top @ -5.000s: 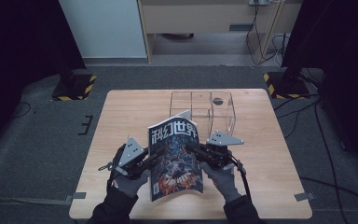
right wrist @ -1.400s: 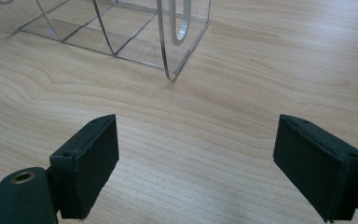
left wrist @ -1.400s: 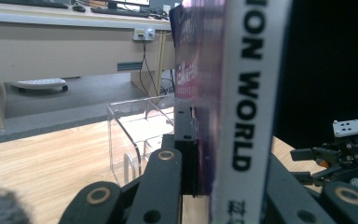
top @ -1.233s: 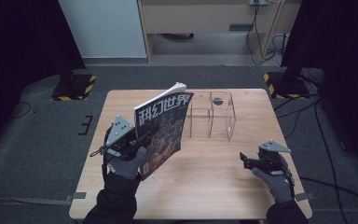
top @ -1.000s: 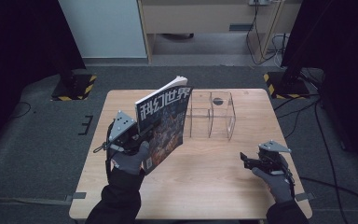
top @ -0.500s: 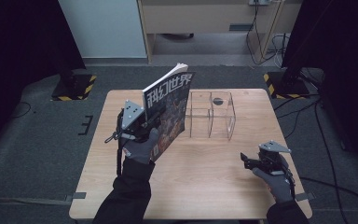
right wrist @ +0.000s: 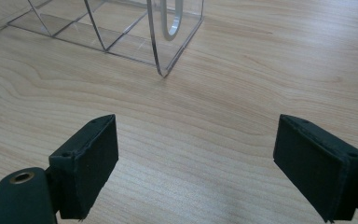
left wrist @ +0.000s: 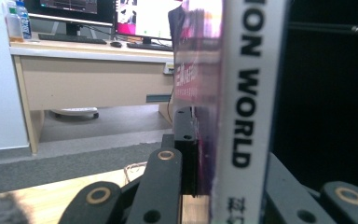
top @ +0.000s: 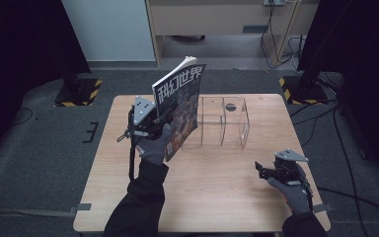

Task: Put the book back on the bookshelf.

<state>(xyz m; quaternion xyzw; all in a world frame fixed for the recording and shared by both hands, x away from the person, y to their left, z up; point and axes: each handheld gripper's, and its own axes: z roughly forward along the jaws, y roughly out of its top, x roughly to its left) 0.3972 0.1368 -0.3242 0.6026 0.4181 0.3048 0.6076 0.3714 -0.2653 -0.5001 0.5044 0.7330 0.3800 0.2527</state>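
Magazine held upright above table, beside clear organizer.
Left gripper clamps its spine edge; right gripper rests empty, jaws spread. Risk: one-edge grip, pages may sag or snag a divider.

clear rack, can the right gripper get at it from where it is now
Probably yes: the right gripper is open and empty, with bare table between it and the clear rack. The magazine is off to the rack's left.

A colourful magazine stands upright, lifted above the table just left of a clear acrylic divider rack.
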